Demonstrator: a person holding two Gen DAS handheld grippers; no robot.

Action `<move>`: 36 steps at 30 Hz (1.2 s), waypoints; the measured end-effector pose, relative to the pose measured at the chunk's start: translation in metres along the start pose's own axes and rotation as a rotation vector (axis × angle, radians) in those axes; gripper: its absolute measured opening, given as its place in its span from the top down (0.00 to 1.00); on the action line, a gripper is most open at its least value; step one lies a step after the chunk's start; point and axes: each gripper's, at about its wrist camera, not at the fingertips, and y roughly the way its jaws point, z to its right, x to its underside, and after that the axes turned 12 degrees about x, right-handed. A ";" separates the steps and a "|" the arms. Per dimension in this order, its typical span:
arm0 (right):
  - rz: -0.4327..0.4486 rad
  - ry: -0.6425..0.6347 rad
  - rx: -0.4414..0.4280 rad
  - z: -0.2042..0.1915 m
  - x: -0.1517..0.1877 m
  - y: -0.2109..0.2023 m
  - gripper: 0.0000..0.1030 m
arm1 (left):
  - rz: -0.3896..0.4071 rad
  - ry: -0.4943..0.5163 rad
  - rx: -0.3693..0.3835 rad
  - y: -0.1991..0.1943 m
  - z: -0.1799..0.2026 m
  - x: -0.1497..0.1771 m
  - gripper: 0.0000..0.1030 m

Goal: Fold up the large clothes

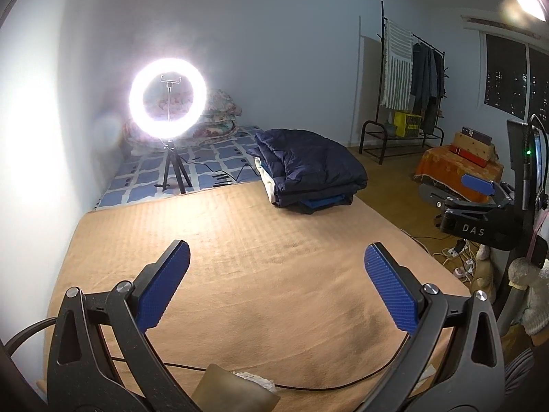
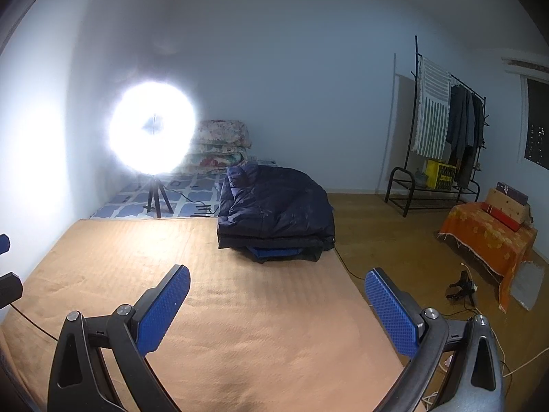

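A folded navy puffer garment (image 1: 310,164) lies on top of a small stack of folded clothes at the far right corner of the tan blanket (image 1: 240,274); the same garment (image 2: 274,206) shows in the right wrist view on the blanket (image 2: 223,309). My left gripper (image 1: 278,254) is open above the near part of the blanket, nothing between its blue pads. My right gripper (image 2: 278,278) is open too, empty, over the blanket's right side. The right gripper's body (image 1: 480,206) shows at the right edge of the left wrist view.
A bright ring light (image 1: 168,98) on a tripod stands on a blue patterned mat (image 1: 206,168) behind the blanket. Folded floral quilts (image 2: 219,147) lie by the wall. A clothes rack (image 2: 442,137) and an orange-draped box (image 2: 490,240) stand at right. Cables (image 1: 456,257) lie on the floor.
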 end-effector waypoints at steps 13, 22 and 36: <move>0.000 -0.021 0.010 -0.009 0.003 0.005 0.00 | 0.011 0.011 -0.013 -0.001 0.000 0.002 0.00; -0.003 -0.029 0.010 -0.010 0.004 0.006 0.00 | 0.016 0.017 -0.019 -0.002 -0.004 -0.002 0.00; -0.005 -0.029 0.015 -0.011 0.005 0.005 0.00 | 0.025 0.037 -0.034 -0.005 -0.001 -0.004 0.00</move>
